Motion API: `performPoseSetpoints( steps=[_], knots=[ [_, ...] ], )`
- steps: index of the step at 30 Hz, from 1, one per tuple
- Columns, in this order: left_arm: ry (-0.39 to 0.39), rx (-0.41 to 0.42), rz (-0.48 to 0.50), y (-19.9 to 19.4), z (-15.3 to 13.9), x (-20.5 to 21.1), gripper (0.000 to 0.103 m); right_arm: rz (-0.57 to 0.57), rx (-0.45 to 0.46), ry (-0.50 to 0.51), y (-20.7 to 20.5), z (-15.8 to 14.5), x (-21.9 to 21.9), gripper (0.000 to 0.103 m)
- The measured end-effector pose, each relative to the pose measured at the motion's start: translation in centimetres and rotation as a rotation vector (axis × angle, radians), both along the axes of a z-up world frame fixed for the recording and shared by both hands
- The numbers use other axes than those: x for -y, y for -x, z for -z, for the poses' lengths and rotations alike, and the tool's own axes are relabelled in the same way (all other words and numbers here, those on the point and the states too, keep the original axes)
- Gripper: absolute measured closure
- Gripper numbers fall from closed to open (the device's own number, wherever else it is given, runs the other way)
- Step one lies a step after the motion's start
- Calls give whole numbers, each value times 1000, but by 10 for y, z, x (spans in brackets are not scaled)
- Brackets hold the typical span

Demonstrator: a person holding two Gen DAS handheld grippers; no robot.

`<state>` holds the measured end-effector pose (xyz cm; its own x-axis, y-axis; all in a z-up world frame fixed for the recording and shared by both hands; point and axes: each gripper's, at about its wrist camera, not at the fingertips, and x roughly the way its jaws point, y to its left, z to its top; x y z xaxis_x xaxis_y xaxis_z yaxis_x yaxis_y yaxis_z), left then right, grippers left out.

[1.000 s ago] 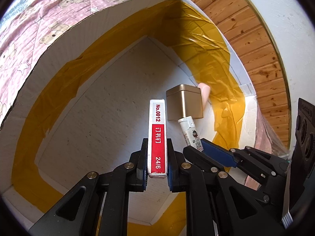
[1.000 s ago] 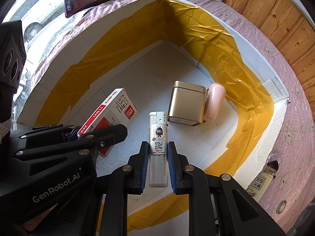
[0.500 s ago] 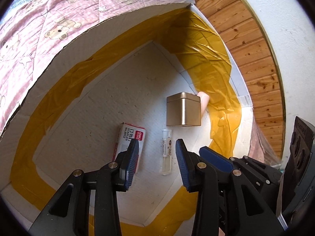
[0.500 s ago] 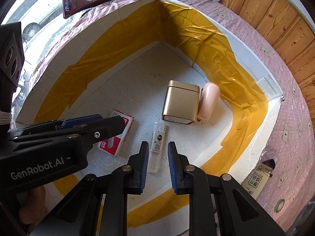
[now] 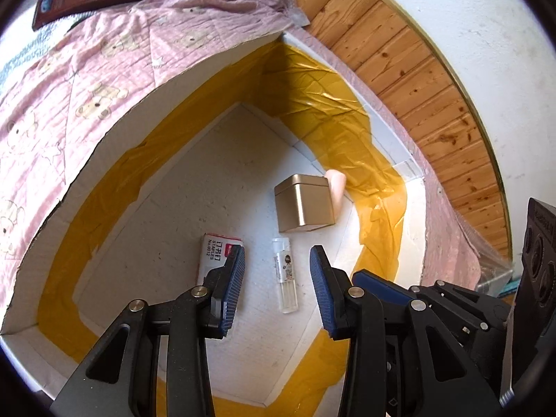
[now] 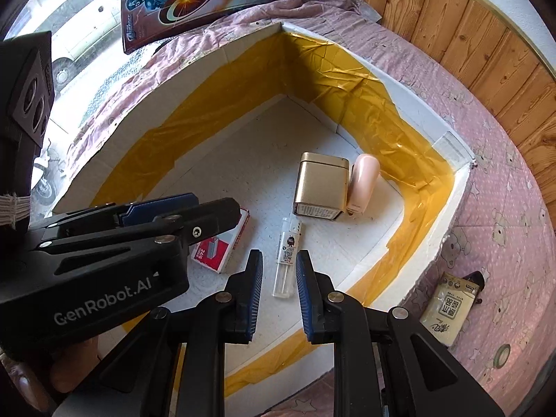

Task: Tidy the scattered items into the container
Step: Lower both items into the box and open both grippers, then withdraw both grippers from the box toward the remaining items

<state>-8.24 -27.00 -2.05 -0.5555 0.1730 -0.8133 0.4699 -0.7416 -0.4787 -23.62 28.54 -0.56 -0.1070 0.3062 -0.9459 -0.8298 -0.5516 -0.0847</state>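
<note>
Only the right wrist view shows a cream packet on the pink bedspread outside the white box. Both the left tongs and right tongs gape empty above the box floor, where a clear lighter, cardboard staple box, square gold tin and rounded pink case lie.

A white cardboard box lined with yellow tape is sitting open on the bed. On its floor a red-and-white staples box is lying flat at the left, a clear lighter beside it, and farther in a gold tin is lying touching a pink case.
</note>
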Motion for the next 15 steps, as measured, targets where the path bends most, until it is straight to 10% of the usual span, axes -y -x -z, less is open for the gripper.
performPoseSetpoints(
  steps=[15],
  knots=[
    [162, -158, -25, -22, -37, -14, 62, -38, -131, -208, -18, -37, 48, 81]
  ],
)
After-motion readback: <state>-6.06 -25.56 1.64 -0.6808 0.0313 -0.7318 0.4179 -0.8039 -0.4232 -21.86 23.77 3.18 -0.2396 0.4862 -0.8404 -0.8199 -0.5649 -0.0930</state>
